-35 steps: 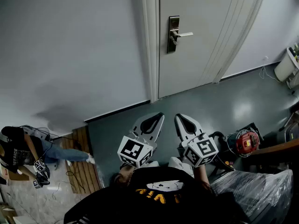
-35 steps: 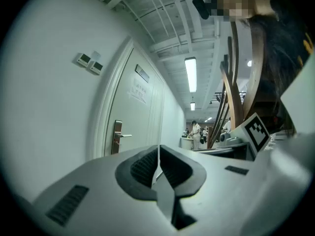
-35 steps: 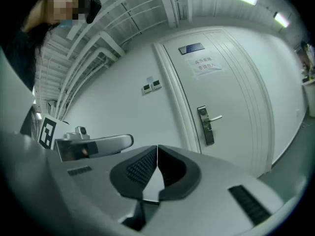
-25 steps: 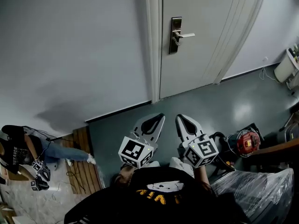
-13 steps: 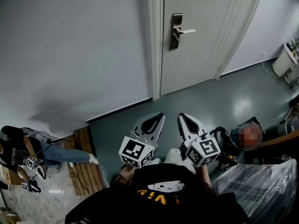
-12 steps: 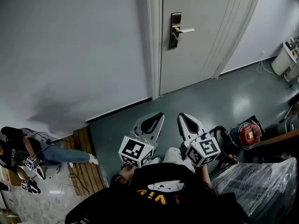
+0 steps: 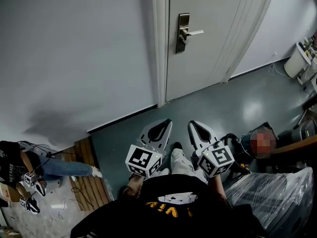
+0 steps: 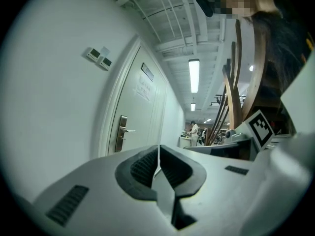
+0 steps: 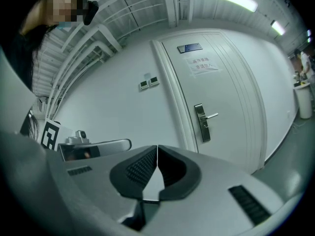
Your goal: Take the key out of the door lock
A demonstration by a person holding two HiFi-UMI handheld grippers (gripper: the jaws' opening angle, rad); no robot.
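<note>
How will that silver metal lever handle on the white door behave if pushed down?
The silver lever handle looks rigid, so it probably won't flex. Fixed at one end to the tall metal lock plate, it would likely pivot, not slide. Its smooth finish may be slippery.

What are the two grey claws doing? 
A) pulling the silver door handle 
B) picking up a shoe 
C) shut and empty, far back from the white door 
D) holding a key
C: the grey left claw and grey right claw are both shut with nothing between them, held low over the grey floor, well short of the white door and its silver lever handle.
</note>
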